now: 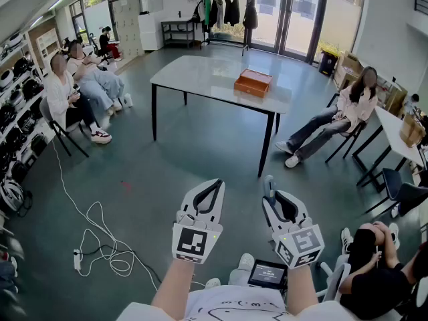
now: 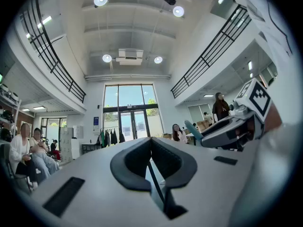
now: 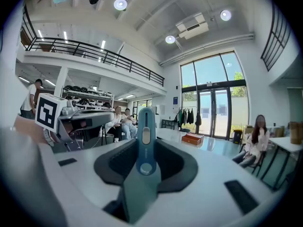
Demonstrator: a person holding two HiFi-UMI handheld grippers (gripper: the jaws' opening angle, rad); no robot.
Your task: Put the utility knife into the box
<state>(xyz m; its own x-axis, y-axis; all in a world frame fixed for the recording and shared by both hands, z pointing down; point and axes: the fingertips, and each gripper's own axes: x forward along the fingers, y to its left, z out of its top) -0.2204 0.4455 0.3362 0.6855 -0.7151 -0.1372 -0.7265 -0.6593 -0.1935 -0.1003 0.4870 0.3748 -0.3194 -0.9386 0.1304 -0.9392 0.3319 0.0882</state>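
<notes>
The left gripper (image 1: pixel 215 185) was held low in the near centre of the scene, over the grey floor (image 1: pixel 200 159), with its marker cube nearest the person. Its jaws stood together, tips meeting, with nothing between them, as the left gripper view confirmed. The right gripper (image 1: pixel 273 196) was held just to the right of it, at about the same height and near but apart from it. Its jaws were clamped on the utility knife (image 3: pixel 144 126), a teal-blue tool seated lengthwise in the gap between the dark pads. The slider side of the knife faced the right gripper camera, and one end projected beyond the fingertips toward the far side of the room. The knife was therefore in the right gripper, well apart from the box (image 1: pixel 253 83). The box, orange and open-topped, lay on the white table (image 1: pixel 200 72) at the far centre, toward the table's right end; whether it held anything could not be told. Two seated persons (image 1: pixel 73 89) occupied chairs at the far left, and another seated person (image 1: pixel 344 112) sat to the right of the table. A white cable (image 1: pixel 100 236) lay looped on the floor at the near left. A small screen device (image 1: pixel 267 273) sat close against the person's body, just below the right gripper.
</notes>
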